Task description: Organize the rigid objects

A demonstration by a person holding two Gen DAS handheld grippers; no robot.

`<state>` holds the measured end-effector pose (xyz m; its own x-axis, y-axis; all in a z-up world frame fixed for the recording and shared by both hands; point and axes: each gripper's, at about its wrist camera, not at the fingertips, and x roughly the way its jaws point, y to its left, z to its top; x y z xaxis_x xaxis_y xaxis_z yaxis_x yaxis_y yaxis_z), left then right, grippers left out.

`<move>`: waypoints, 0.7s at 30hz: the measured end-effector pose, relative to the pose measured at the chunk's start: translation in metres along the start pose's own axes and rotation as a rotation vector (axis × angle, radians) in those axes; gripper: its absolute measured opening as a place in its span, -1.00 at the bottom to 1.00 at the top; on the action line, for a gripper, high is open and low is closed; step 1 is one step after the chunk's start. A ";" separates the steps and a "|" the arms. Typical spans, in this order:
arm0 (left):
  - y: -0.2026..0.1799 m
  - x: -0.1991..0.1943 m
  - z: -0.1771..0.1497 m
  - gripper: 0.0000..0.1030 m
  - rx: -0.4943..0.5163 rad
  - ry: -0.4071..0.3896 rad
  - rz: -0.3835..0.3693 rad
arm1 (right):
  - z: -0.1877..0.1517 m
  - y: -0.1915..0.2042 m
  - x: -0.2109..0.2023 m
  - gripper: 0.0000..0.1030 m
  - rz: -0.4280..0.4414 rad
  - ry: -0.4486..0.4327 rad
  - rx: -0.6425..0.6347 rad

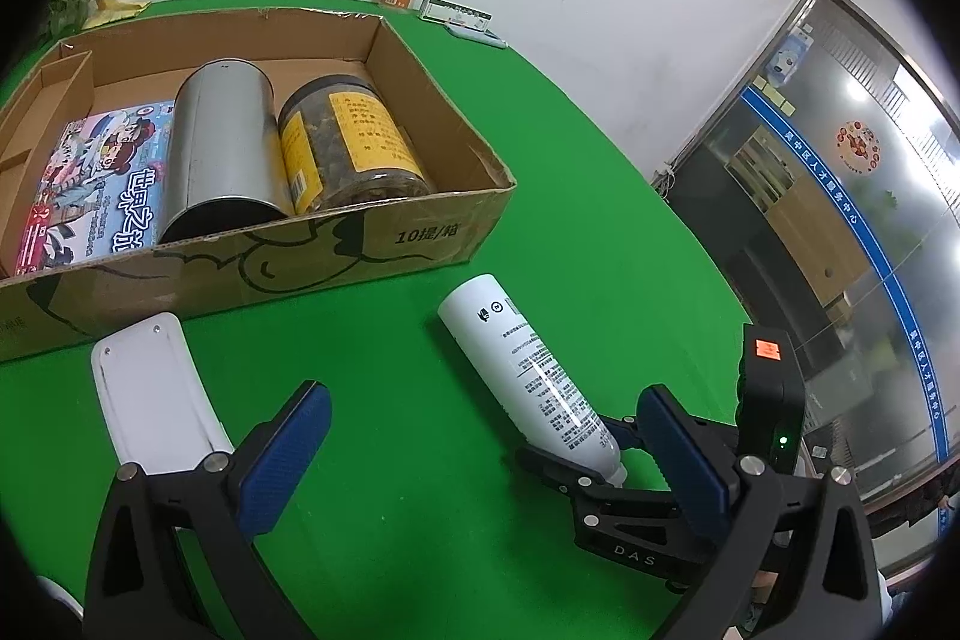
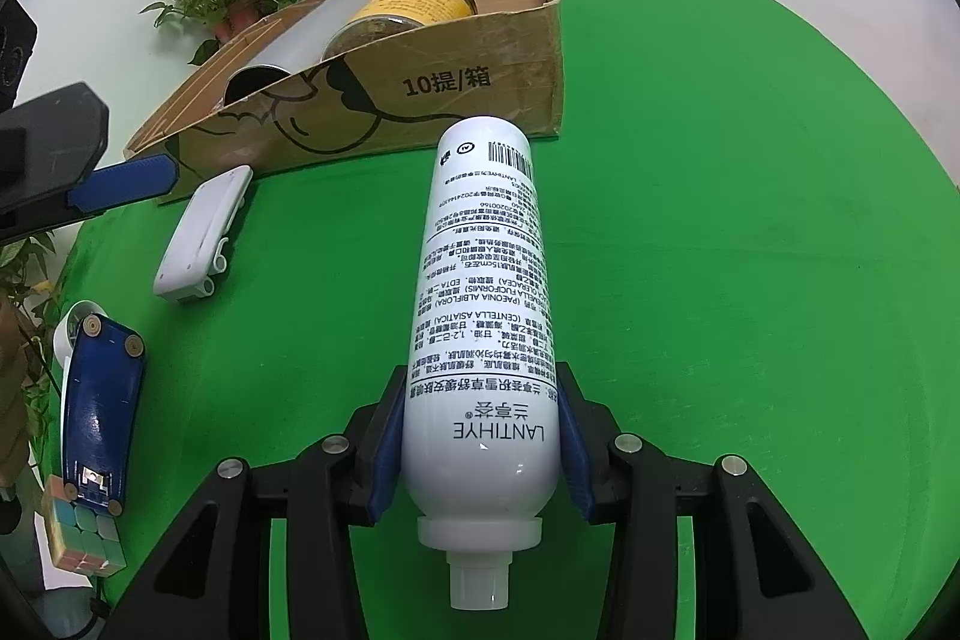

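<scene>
The right gripper (image 2: pixel 477 451) had its fingers clamped on the white LANTHYE spray bottle (image 2: pixel 480 292), which pointed base-first toward the cardboard box (image 2: pixel 420 94). The left gripper (image 1: pixel 480 451) had its fingers apart and empty, near the box's front wall. Inside the box lay a metal tin (image 1: pixel 219 148), a yellow-labelled jar (image 1: pixel 351 142) and a book (image 1: pixel 90 184). A white folding stand (image 1: pixel 159 394) lay on the green surface (image 1: pixel 570 160) just beside the box front.

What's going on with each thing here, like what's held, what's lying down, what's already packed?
White spray bottle: clamped in the right gripper, nozzle toward the camera.
Left gripper: open, holding nothing.
Cardboard box: open-topped, partly filled.
Silver tin: on its side in the box.
Yellow-label jar: on its side in the box, beside the tin.
Comic book: flat in the box.
White case: shut, lying on the table.
</scene>
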<state>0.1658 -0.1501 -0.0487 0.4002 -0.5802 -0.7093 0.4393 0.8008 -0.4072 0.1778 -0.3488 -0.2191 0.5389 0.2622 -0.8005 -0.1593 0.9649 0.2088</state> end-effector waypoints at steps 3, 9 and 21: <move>0.001 0.001 0.000 0.97 -0.002 0.005 -0.002 | 0.000 0.000 0.000 -0.18 0.002 0.000 0.001; 0.003 0.001 0.001 0.97 -0.007 0.016 -0.003 | 0.002 0.001 0.000 -0.18 0.012 0.003 0.004; 0.006 0.009 0.001 0.97 -0.028 0.059 -0.007 | 0.008 -0.009 -0.015 0.29 0.057 -0.076 0.034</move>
<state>0.1723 -0.1508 -0.0565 0.3488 -0.5771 -0.7385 0.4192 0.8008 -0.4278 0.1783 -0.3616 -0.2047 0.5915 0.3157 -0.7419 -0.1642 0.9480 0.2725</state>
